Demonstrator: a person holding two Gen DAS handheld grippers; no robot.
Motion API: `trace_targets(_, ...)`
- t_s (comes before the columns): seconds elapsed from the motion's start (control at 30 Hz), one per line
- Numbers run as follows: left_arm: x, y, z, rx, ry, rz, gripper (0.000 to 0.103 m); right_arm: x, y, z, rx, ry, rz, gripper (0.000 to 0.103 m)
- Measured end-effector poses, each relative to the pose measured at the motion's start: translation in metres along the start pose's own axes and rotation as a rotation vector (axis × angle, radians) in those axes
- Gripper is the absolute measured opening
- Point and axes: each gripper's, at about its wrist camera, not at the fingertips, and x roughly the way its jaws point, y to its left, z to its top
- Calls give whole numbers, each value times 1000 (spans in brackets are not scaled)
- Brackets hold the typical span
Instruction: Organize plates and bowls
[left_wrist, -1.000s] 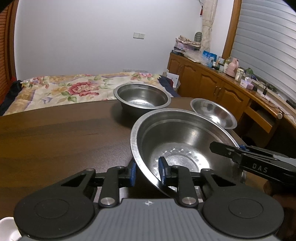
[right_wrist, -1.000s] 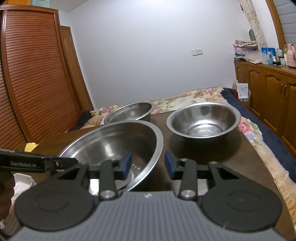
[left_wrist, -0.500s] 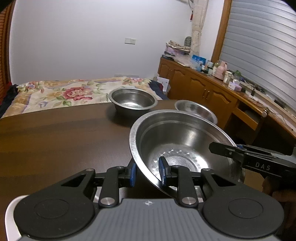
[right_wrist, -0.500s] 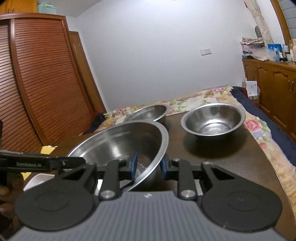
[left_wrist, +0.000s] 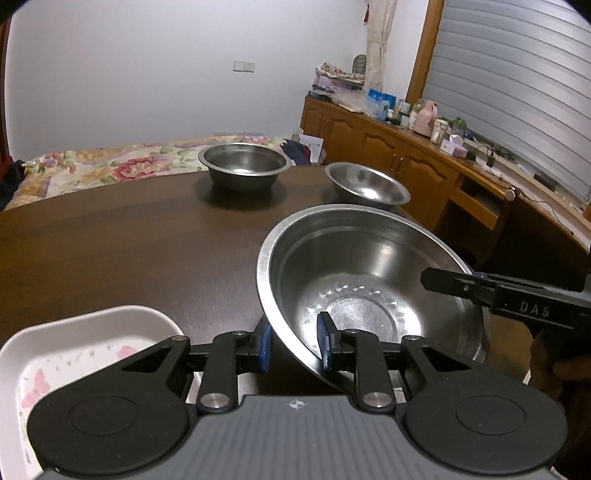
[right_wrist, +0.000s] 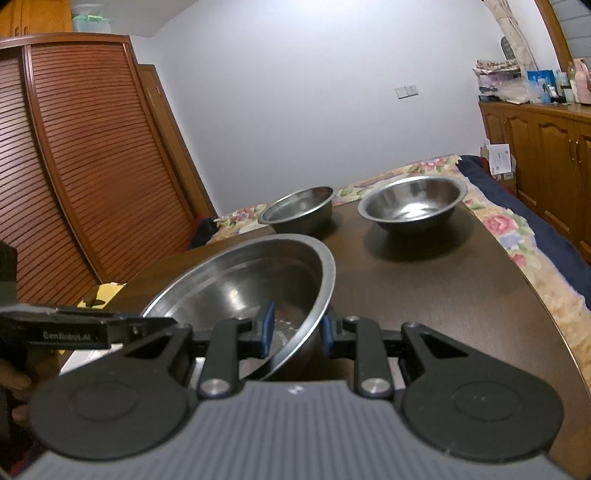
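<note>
A large steel bowl (left_wrist: 369, 273) hangs above the dark wooden table (left_wrist: 110, 236), held from both sides. My left gripper (left_wrist: 293, 343) is shut on its near-left rim. My right gripper (right_wrist: 295, 328) is shut on the opposite rim of the same large bowl (right_wrist: 240, 284). Two smaller steel bowls stand at the far end: a deep one (left_wrist: 243, 166) and a shallower one (left_wrist: 367, 184); in the right wrist view they show as the deep bowl (right_wrist: 299, 208) and the shallower bowl (right_wrist: 412, 203). A white flowered dish (left_wrist: 74, 354) lies at the near left, below the left gripper.
A bed with a flowered cover (left_wrist: 110, 166) lies beyond the table. Wooden cabinets with clutter (left_wrist: 406, 147) line the right wall. A slatted wooden wardrobe (right_wrist: 74, 166) stands left in the right wrist view. The table's curved edge (right_wrist: 535, 295) is close on the right.
The right gripper closed on the large bowl's rim. Both grippers lifted the bowl and drew it back; the white dish came into the left wrist view.
</note>
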Motion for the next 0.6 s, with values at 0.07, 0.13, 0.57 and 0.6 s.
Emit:
trace_targets(0.07,1,0,-1,1,5,-1,27,-1,1,-2,-4,4,-1,28)
trace_targets(0.13,0,0,-2,1,5,-1,27,-1,1,-2,-4,9,-2,28)
trace_targets(0.57,1,-1,-3,8,-3,-8,28,-3,-5,-10,8,21,1,28)
trace_targets(0.6,0,-2,-2,8,-6,-7,28,-4,-4,-10,6,21,0,28)
